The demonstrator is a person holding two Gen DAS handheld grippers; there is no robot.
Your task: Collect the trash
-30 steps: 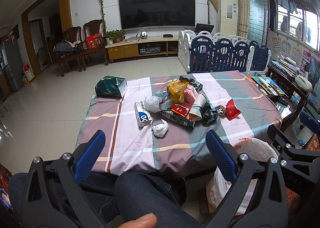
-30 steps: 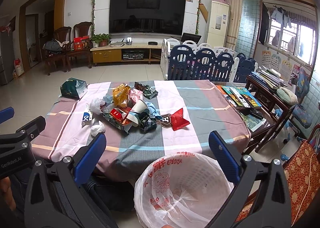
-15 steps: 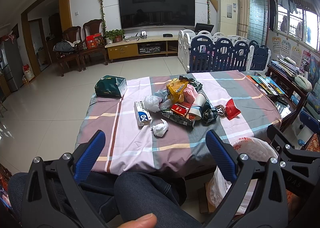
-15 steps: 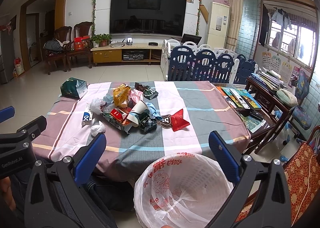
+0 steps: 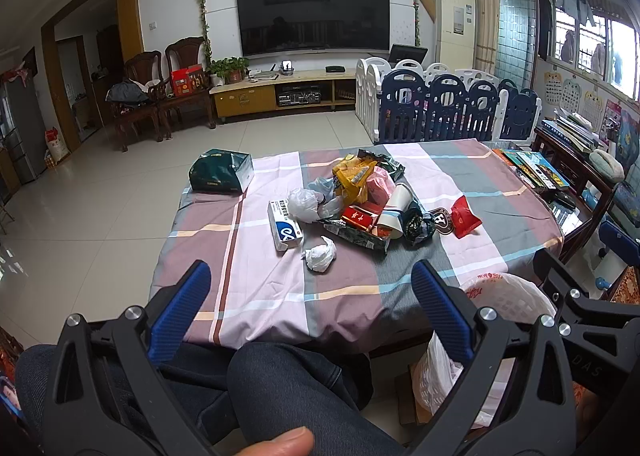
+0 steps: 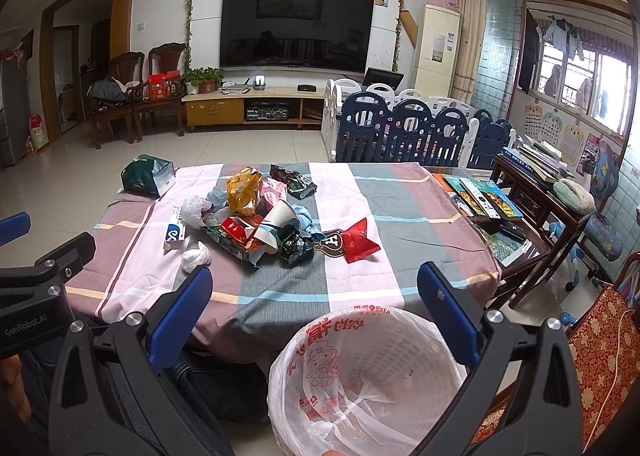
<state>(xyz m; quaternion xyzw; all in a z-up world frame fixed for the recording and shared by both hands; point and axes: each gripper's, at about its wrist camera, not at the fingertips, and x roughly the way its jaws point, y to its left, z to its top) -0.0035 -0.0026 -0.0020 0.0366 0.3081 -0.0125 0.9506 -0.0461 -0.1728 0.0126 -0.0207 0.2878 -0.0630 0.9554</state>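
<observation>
A pile of trash (image 5: 362,204) lies mid-table on the striped cloth: wrappers, a paper cup (image 5: 394,210), a red packet (image 5: 464,218), a white-blue box (image 5: 284,228) and a crumpled tissue (image 5: 320,254). The pile shows in the right wrist view too (image 6: 260,220). A white basket lined with a plastic bag (image 6: 368,372) stands on the floor at the table's near edge, empty. My left gripper (image 5: 310,292) is open and empty, held above my lap short of the table. My right gripper (image 6: 316,292) is open and empty above the basket.
A green tissue pack (image 5: 220,176) sits at the table's far left corner. Books (image 6: 476,196) lie on a wooden side table to the right. A chair (image 6: 604,344) stands at right. A playpen fence (image 5: 444,104) is behind the table.
</observation>
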